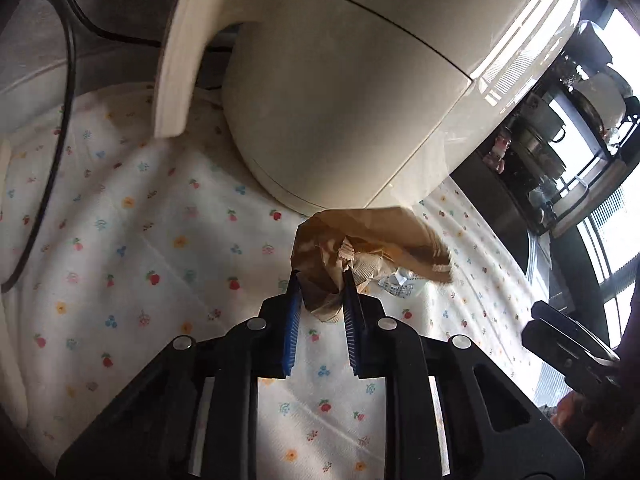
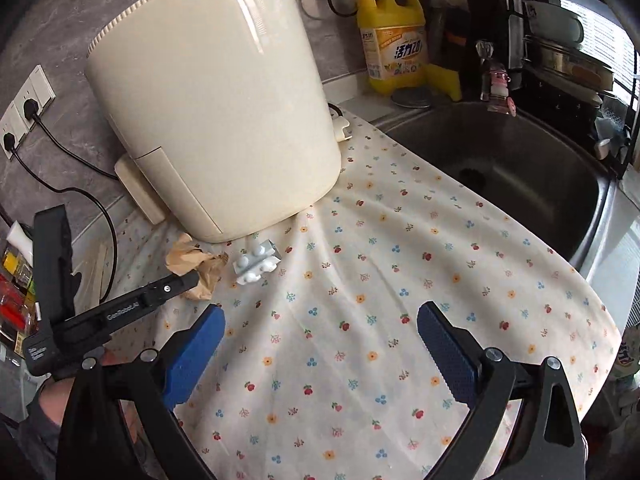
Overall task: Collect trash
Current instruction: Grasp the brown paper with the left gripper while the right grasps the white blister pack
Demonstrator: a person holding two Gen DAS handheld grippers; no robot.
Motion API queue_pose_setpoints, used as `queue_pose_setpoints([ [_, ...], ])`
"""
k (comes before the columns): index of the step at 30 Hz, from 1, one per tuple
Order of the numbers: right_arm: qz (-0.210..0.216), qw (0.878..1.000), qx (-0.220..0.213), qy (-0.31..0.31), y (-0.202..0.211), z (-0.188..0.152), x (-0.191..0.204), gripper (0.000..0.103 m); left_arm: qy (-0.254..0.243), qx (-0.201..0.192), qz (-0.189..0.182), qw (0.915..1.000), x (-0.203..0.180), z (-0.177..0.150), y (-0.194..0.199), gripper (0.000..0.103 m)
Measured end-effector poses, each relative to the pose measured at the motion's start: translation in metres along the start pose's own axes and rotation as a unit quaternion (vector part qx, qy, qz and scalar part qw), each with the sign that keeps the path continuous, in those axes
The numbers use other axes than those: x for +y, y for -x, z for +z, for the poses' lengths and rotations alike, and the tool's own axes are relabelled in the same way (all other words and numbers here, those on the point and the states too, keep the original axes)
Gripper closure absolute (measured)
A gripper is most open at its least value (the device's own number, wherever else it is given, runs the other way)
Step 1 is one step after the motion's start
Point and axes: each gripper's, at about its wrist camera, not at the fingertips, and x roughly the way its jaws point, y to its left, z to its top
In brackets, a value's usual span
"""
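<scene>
trash: one brown paper wad (image 1: 320, 268) pinched by left tool (image 1: 320, 280); right tool (image 2: 320, 344) spread.

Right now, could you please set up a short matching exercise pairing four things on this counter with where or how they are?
Things:
1. crumpled brown paper
2. white blister pack
3. yellow detergent bottle
4. right gripper

States:
A. behind the sink
B. open above the floral cloth
C. pinched by the left gripper's fingers
D. lying free beside the cream appliance

Pairs: 1-C, 2-D, 3-A, 4-B

Brown crumpled paper (image 2: 196, 266), cream appliance (image 2: 216, 100), floral-print white cloth (image 2: 360, 320), yellow bottle (image 2: 394, 40)
</scene>
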Motion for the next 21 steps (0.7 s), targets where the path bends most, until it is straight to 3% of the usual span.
queue_pose_setpoints([
  [10, 0.021, 0.997, 0.027, 0.064, -0.040, 0.015, 0.045, 0.017, 0.038, -0.037, 0.011, 0.9985, 0.033, -0.015, 0.044, 0.084],
  [12, 0.024, 0.997, 0.038, 0.069, -0.052, 0.019, 0.053, 0.025, 0.043, -0.040, 0.011, 0.9982, 0.037, -0.017, 0.047, 0.084],
  [16, 0.007, 0.996, 0.051, 0.075, -0.068, 0.024, 0.064, 0.028, 0.053, -0.050, 0.011, 0.9973, 0.040, -0.022, 0.053, 0.084],
  [17, 0.004, 0.995, 0.059, 0.078, -0.075, 0.025, 0.066, 0.036, 0.055, -0.052, 0.011, 0.9971, 0.039, -0.023, 0.054, 0.084],
  [18, 0.009, 0.994, 0.073, 0.079, -0.083, 0.025, 0.066, 0.053, 0.056, -0.053, 0.011, 0.9970, 0.039, -0.025, 0.055, 0.084],
  [19, 0.009, 0.993, 0.092, 0.077, -0.091, 0.024, 0.065, 0.058, 0.056, -0.053, 0.011, 0.9970, 0.038, -0.027, 0.055, 0.084],
  [20, 0.003, 0.993, 0.079, 0.082, -0.089, 0.024, 0.065, 0.074, 0.057, -0.052, 0.011, 0.9970, 0.037, -0.029, 0.055, 0.084],
  [21, 0.001, 0.993, 0.089, 0.076, -0.089, 0.025, 0.062, 0.074, 0.056, -0.051, 0.012, 0.9970, 0.036, -0.031, 0.056, 0.084],
])
